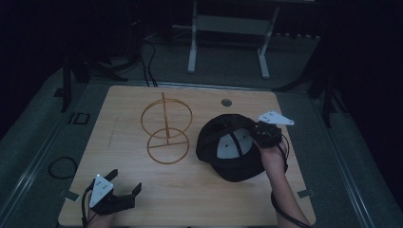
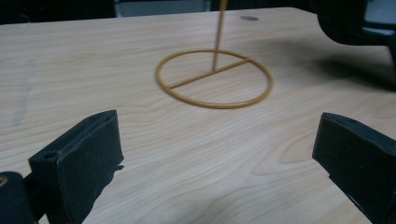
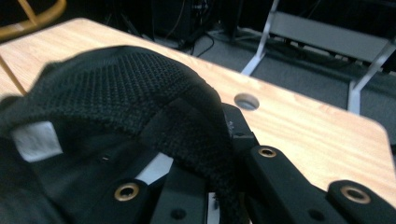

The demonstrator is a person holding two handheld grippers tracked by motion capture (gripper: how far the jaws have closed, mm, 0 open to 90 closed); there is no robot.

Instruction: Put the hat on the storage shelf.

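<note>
While the left gripper (image 1: 127,191) rests wide open near the table's (image 1: 199,199) front edge, the right gripper (image 1: 253,134) pinches the black cap's (image 1: 228,148) rim beside the wire stand (image 1: 166,128).

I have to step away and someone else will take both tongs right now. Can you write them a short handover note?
Right tongs: shut on the back rim of the black cap, at the right side of the table; the right gripper view shows the mesh rim pinched between the jaws.
Left tongs: open, holding nothing, at the near left corner, pointing toward the stand.
Wire stand: upright mid-table, left of the cap, bare; its base ring lies ahead of the left jaws.
Done: cap gripped.
Left: probably carry the cap over and set it on the stand's top ring, then release.
</note>
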